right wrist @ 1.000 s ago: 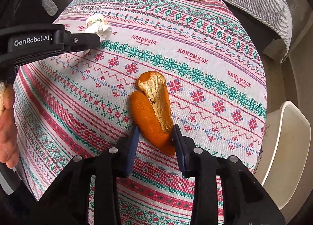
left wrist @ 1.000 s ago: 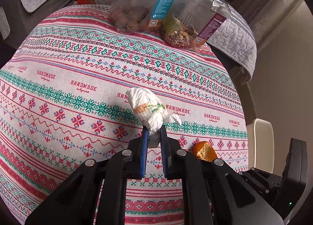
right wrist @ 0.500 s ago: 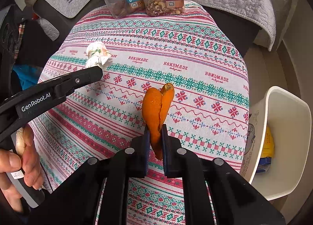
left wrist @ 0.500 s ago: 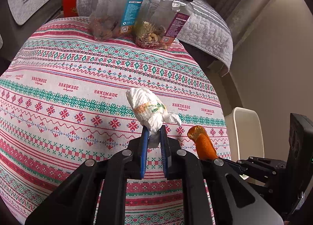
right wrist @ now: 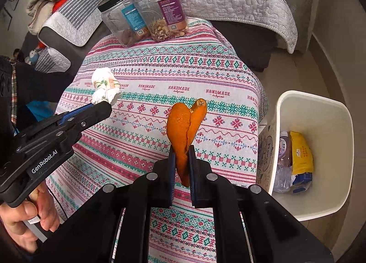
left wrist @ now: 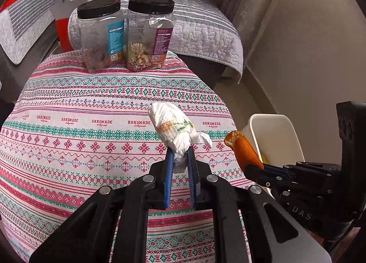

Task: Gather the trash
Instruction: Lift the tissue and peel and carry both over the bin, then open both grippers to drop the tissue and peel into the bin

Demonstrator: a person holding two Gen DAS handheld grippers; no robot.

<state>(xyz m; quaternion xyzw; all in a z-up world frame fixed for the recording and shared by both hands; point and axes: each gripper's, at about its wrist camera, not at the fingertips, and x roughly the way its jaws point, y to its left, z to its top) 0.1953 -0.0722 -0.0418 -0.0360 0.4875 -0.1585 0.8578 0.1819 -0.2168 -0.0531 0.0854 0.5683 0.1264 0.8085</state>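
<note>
Left wrist view: two jars sit side by side at the far edge of the tabletop (left wrist: 68, 107), which is covered by a patterned cloth printed with "HANDMADE". The left jar (left wrist: 100, 34) has a blue label and the right jar (left wrist: 149, 34) a purple one; both have black lids and some nuts at the bottom. Nearer the camera, the left gripper (left wrist: 179, 160) pinches the lower end of a crumpled white tissue (left wrist: 176, 129), holding it up above the cloth. To its right, the right gripper (left wrist: 254, 168) clamps an orange peel (left wrist: 243, 149), also raised off the cloth. Just past the tabletop's right edge stands a white trash bin (left wrist: 272, 130) on the floor.

Right wrist view: the left gripper (right wrist: 100, 106) comes in from the left with the tissue (right wrist: 105, 85) in its tip. In the middle, the right gripper (right wrist: 181, 162) squeezes the folded peel (right wrist: 185, 130) between its fingers, above the cloth. On the right, the bin (right wrist: 286, 107) holds a yellow packet (right wrist: 300, 152) and other wrappers.
</note>
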